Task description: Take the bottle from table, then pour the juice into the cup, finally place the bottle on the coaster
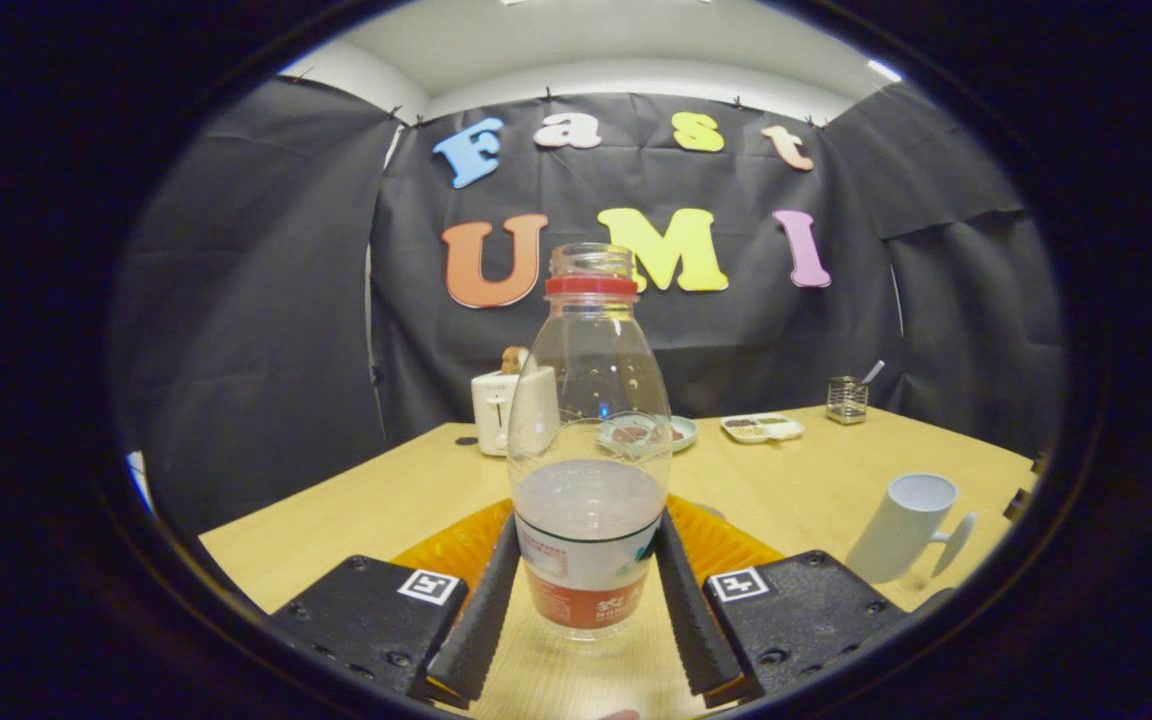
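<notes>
While the claw (586,590) is gripping the bottle (588,450) at its labelled lower section, both fingers (481,620) are pressing on opposite sides of the body. The bottle is standing upright between the fingers, near the front edge of the bench (816,480), with the orange coaster (446,550) showing just behind it. Whether its base is touching the bench cannot be determined. The neck is uncapped, and cloudy liquid is filling roughly the lower third. The clear wall is judged to be thin plastic: light, smooth and liable to dent, so firm but moderate pressure is advised. The labelled band is offering a less slippery hold low on the body, near the weight of the liquid. The white cup (901,525) is standing well apart, toward the right edge of the bench.
</notes>
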{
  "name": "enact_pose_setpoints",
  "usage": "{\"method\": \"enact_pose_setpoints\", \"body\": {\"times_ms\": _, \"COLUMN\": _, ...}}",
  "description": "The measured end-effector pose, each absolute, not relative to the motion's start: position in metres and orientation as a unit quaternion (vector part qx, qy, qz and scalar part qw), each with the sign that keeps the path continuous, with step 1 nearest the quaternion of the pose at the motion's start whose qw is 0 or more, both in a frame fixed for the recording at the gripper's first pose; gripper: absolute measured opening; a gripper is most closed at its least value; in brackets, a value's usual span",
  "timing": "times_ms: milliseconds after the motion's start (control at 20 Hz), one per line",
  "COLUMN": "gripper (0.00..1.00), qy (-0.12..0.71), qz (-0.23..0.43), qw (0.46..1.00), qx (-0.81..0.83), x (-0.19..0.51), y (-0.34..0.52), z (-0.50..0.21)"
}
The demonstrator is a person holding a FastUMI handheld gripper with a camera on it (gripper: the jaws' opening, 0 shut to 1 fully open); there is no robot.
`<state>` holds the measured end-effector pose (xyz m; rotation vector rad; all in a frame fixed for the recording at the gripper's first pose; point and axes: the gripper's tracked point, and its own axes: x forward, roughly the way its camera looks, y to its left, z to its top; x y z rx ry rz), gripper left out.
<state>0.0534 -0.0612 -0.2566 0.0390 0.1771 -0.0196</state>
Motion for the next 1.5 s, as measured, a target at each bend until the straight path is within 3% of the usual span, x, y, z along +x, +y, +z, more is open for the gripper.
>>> {"method": "enact_pose_setpoints", "body": {"times_ms": 300, "gripper": 0.75, "qy": 0.059, "qz": -0.020, "qw": 0.988, "qx": 0.139, "x": 0.047, "y": -0.091, "z": -0.201}}
{"method": "enact_pose_setpoints", "body": {"times_ms": 550, "gripper": 0.75, "qy": 0.068, "qz": -0.034, "qw": 0.966, "qx": 0.248, "x": 0.051, "y": -0.114, "z": -0.204}}
{"method": "enact_pose_setpoints", "body": {"times_ms": 1500, "gripper": 0.74, "qy": 0.033, "qz": -0.052, "qw": 0.782, "qx": 0.620, "x": 0.058, "y": -0.144, "z": -0.221}}
